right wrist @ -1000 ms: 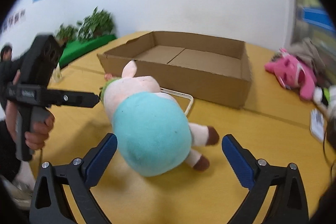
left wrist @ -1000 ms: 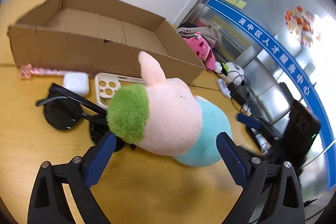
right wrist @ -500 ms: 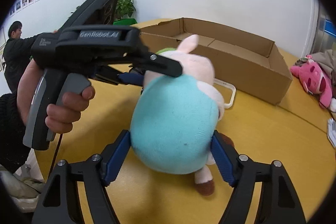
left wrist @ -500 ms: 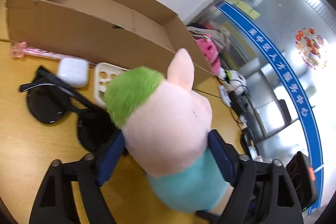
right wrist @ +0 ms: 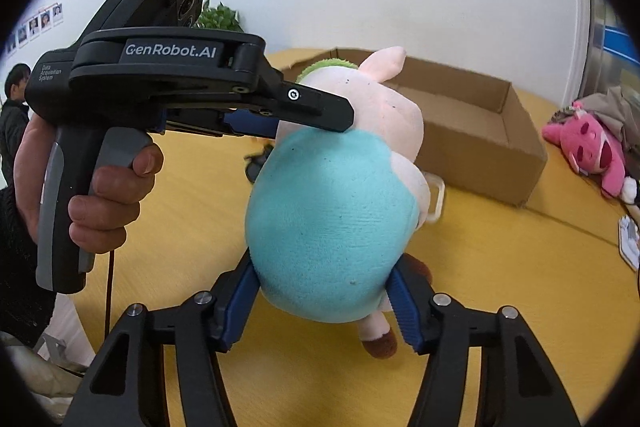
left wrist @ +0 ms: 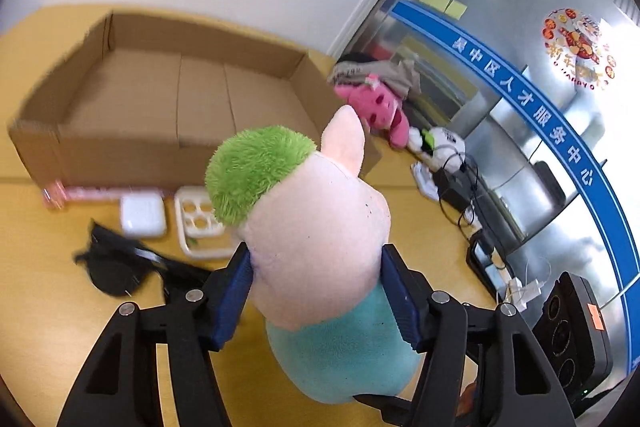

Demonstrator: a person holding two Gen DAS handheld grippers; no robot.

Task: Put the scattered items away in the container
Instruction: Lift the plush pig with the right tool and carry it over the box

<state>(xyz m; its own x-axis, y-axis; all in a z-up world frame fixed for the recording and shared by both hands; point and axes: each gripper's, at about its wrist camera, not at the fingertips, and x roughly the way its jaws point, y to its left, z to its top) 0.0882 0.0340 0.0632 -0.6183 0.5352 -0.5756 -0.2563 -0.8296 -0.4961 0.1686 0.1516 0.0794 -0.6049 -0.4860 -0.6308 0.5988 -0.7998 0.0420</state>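
Between the blue pads of the left gripper (left wrist: 316,301), in the left wrist view, sits a plush pig (left wrist: 320,247). Its jaws have just been closing and now press the pink head from both sides. The toy's long axis runs from its turquoise body, nearest the camera, up to its green tuft, pointing toward the cardboard box (left wrist: 180,99). That open, empty box stands just beyond the toy on the yellow table (left wrist: 44,307). Below the held toy lie black sunglasses (left wrist: 120,267), a white earbud case (left wrist: 143,215), a white phone case (left wrist: 196,227) and a pink stick (left wrist: 84,193) against the box's near wall. A pink plush (left wrist: 376,107) lies off to the right.

From the right wrist view, the right gripper (right wrist: 322,301) clamps the toy's turquoise belly, its jaws likewise just closed. The person's hand (right wrist: 92,195) holds the left gripper at left, its finger across the toy's neck. The box (right wrist: 480,131) lies straight ahead behind the toy; its near wall is the one obstacle to clear.
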